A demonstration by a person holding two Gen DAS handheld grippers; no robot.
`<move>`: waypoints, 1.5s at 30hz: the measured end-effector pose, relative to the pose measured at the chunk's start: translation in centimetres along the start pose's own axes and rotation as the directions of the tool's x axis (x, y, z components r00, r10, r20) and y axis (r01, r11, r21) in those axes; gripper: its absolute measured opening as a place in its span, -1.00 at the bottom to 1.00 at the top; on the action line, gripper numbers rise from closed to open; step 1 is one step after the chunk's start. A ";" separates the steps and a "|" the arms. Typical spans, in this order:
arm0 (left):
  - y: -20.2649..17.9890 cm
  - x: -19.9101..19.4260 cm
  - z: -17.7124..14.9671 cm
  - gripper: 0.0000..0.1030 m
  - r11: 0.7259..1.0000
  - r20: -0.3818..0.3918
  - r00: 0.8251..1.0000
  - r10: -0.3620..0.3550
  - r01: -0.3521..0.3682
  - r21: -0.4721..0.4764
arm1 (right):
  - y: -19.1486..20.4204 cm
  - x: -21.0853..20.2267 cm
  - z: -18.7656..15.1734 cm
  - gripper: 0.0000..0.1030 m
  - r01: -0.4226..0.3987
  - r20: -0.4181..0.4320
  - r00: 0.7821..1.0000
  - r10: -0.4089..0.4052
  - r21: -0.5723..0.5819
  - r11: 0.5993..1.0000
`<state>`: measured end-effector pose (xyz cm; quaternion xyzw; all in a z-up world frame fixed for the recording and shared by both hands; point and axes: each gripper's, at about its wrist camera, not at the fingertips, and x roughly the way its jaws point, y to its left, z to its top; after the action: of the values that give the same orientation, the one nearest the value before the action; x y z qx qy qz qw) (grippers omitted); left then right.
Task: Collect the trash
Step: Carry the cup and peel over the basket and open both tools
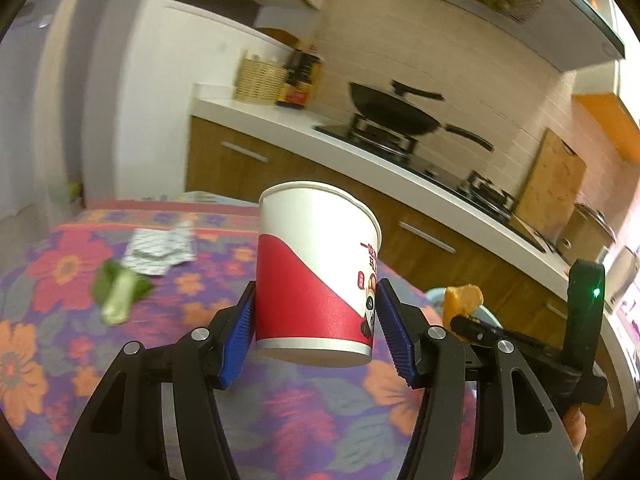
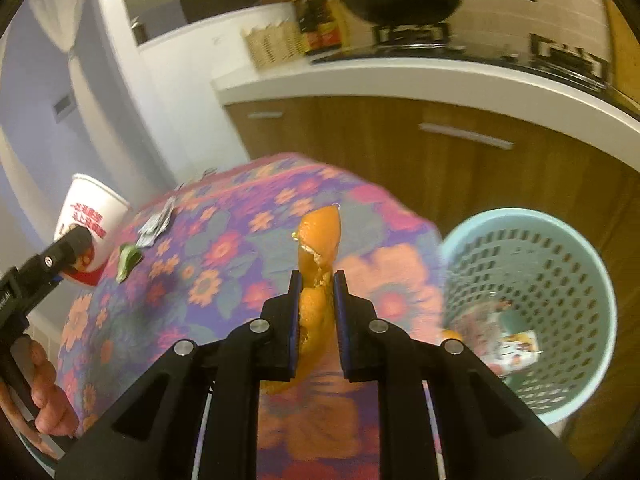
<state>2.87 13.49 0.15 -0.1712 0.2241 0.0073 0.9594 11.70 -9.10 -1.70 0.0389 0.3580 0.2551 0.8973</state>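
My left gripper (image 1: 316,312) is shut on a red and white paper cup (image 1: 316,268), held upright above the flowered tablecloth (image 1: 80,360). My right gripper (image 2: 317,280) is shut on a strip of orange peel (image 2: 320,236) that sticks up past its blue pads. In the right wrist view the cup (image 2: 90,216) hangs at the far left, with a hand below it. The peel (image 1: 464,300) and the right gripper also show at the right of the left wrist view. A green vegetable scrap (image 1: 118,292) and a crumpled wrapper (image 1: 160,250) lie on the cloth. A light blue mesh bin (image 2: 532,280) stands right of the table.
The bin holds some wrappers (image 2: 516,344). Behind the table runs a white counter (image 2: 400,80) over brown cabinets, with a black wok (image 1: 396,112) on a stove, a dark bottle (image 1: 298,80) and a woven basket (image 1: 260,80). A wooden board (image 1: 548,184) leans at the right.
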 end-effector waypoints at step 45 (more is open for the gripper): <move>-21.9 18.2 -5.2 0.17 0.942 -0.362 0.913 -0.188 0.272 0.196 | -22.7 -2.2 -2.5 -0.55 0.164 -0.050 0.986 -0.157 0.376 0.912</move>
<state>19.02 -9.97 -4.95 -0.0767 0.3628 -0.1636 0.9142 18.47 -30.11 -7.88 0.1796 0.4110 0.1069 0.8873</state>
